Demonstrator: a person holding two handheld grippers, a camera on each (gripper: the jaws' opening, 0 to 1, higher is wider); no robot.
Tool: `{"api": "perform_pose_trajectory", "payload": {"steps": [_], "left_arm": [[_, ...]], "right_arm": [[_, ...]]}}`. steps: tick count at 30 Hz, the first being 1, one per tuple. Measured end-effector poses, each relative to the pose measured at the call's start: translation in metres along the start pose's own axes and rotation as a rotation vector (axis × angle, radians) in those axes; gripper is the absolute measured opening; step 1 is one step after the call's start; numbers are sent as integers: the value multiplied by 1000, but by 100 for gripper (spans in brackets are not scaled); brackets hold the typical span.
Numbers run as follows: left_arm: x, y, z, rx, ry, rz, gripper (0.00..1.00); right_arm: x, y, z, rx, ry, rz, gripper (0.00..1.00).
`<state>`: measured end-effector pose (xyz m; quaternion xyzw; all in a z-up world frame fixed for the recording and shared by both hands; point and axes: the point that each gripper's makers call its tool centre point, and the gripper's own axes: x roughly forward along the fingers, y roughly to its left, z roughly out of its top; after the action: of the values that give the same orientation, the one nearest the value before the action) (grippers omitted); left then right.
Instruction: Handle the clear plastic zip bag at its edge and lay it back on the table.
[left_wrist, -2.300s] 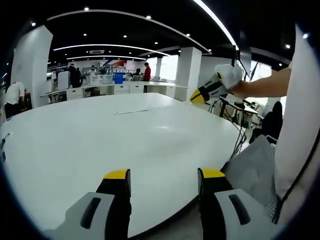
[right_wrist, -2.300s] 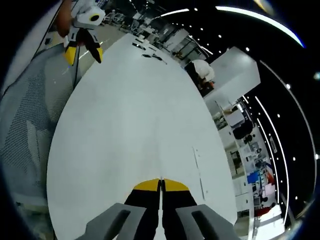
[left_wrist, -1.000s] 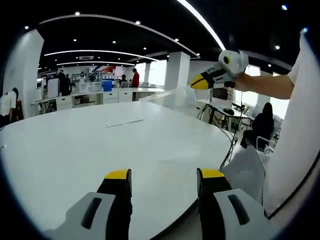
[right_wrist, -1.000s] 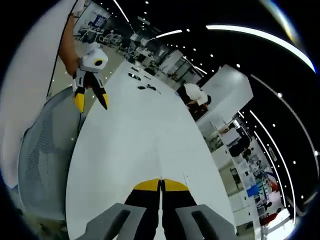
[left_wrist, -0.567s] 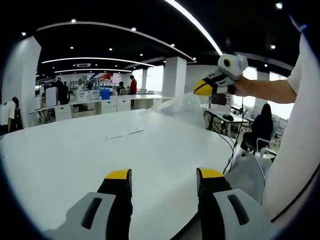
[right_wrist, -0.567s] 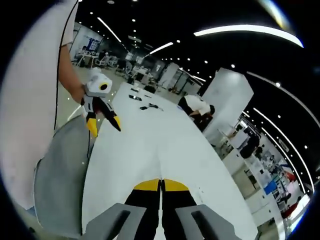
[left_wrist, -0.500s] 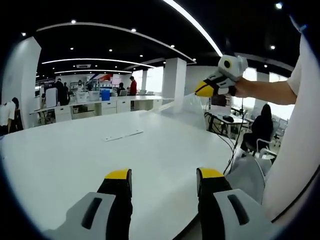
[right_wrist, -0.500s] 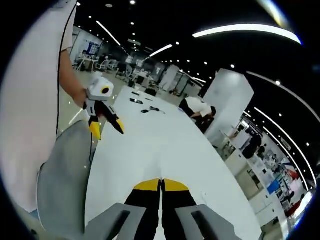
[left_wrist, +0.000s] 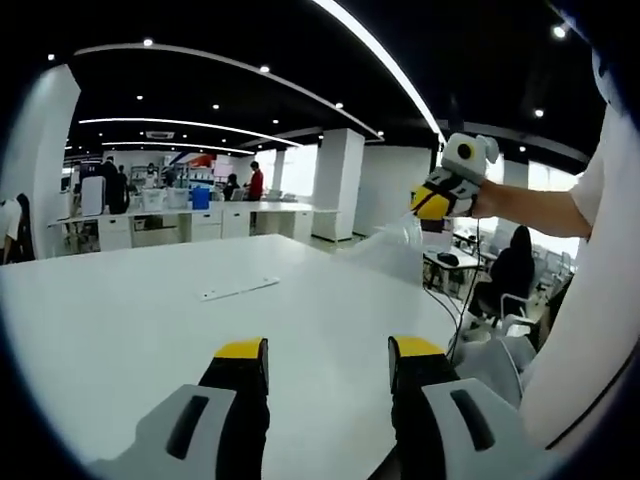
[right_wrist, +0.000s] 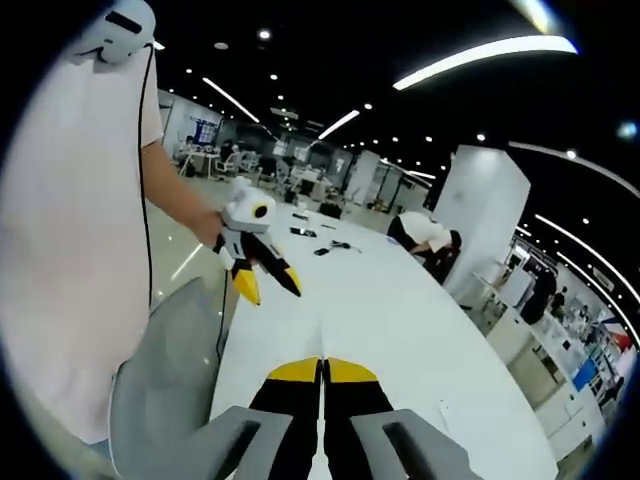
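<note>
In the left gripper view we see the left gripper (left_wrist: 327, 362) at the bottom centre of the frame, its two yellow-tipped jaws spread well apart with bare white table (left_wrist: 120, 310) between them; nothing is held. The table fills the lower left and middle of this frame. A thin pale strip (left_wrist: 240, 289) lies flat on it, a little left of centre; we cannot tell what it is.

At the upper right of the same frame the right gripper (left_wrist: 432, 207) is held up in the air by a bare forearm coming in from the right edge. Its yellow tips are pressed together on the edge of the clear plastic zip bag (left_wrist: 395, 250). The bag hangs down and to the left of those tips, faint and see-through, above the far right part of the table; we cannot tell whether its lower edge touches the surface.

In the right gripper view the right gripper's jaws, at the bottom centre, are closed tip to tip; the bag itself is too clear to make out there. The left gripper (right_wrist: 266, 283) appears left of centre, jaws splayed, held by a hand (right_wrist: 212, 230). A grey mesh chair back (right_wrist: 170, 380) occupies the lower left.
</note>
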<state>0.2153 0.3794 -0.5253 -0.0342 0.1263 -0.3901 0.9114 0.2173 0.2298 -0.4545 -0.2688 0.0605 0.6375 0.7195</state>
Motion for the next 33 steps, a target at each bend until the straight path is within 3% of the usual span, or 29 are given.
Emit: {"api": "perform_pose_trajectory", "payload": {"steps": [7,9,13,22,33], "left_arm": [[13,13,2,-12,12,-52,42],[15,12,-1,-1,26,-80,38],[19,13,-10,23,50,-133,33],[22,-16,-9,22,63,-285,24],[20,-28,-11,46,88,-352,14]], "right_arm": [[3,13,3,51,-28,69,0],[3,21,3,87,-46,111,0],[4,24,-1,107,-47,125,0],[2,35,-2,159,-68,193,0],[0,40,-4,181,-72,232,0]]}}
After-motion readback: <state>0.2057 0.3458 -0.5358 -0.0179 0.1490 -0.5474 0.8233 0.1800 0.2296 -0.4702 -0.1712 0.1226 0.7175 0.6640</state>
